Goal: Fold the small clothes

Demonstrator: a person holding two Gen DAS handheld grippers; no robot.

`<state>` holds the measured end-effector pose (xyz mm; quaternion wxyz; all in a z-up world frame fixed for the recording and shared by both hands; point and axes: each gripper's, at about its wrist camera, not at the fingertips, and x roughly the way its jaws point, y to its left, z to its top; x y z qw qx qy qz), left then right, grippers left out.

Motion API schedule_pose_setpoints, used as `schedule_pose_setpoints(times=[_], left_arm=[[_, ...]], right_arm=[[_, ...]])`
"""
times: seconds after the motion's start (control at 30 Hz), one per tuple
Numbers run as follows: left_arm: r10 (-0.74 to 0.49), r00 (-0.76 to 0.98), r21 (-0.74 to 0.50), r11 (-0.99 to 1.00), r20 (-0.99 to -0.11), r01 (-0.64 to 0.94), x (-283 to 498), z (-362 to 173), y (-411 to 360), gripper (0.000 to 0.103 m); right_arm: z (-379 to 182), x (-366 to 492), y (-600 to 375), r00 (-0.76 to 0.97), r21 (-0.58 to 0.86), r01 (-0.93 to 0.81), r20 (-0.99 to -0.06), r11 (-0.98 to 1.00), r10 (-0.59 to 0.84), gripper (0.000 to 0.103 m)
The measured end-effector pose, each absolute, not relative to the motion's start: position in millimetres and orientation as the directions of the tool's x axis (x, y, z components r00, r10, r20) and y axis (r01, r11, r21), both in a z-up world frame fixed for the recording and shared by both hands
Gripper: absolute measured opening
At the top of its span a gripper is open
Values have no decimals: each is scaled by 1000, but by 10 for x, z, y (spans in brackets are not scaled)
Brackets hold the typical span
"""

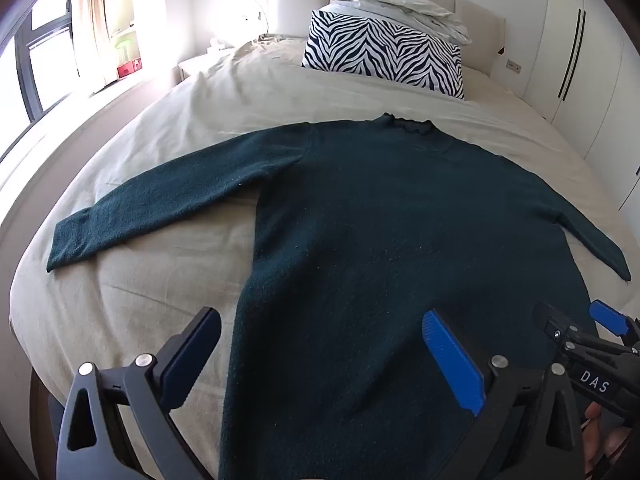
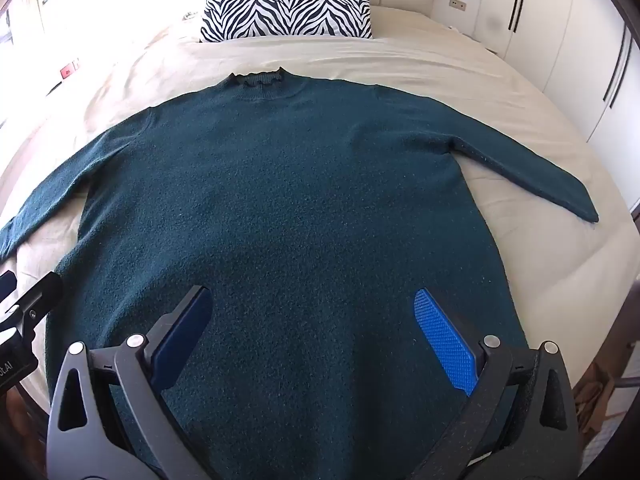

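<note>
- A dark green, fuzzy knitted sweater (image 2: 288, 184) with long sleeves is laid flat on the big bed with the beige sheet (image 2: 460, 76). Its frilly neck is pointed at the head end of the bed, and its bottom part is nearest the foot edge.
- Both sleeves are spread out to the side edges of the bed. The left sleeve (image 1: 156, 196) is seen best in the left view, and the right sleeve (image 2: 528, 172) in the right view.
- The left gripper (image 1: 320, 360) is held above the lower left part of the sweater. Its blue fingers (image 1: 452, 360) are spread wide and nothing is gripped.
- The right gripper (image 2: 316, 336) is held above the lower middle of the sweater. It is spread wide too, and nothing is held.
- No fold has been made yet, so the first step is probably a sleeve fold.
- A sleeve should be picked up near its cuff, with only that one layer pinched.
- The sleeve should be carried across the body and laid down straight, so no lumps are made.
- The soft knit may stretch, so it should be lifted gently and not dragged.
- A black and white zebra striped pillow (image 2: 288, 8) lies near the head end, well away from the sweater, so nothing is in the way.
</note>
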<state>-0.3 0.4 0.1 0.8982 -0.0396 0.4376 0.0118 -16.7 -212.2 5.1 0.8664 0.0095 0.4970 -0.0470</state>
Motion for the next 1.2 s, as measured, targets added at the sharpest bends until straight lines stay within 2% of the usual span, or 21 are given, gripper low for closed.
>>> schedule_pose_setpoints(times=[1.2], left_arm=[[4,611,-40,998,-792,-58,-24,-26,18,103]], right_arm=[[84,-179,-2137,509,-41,90,-857,995,-81,103]])
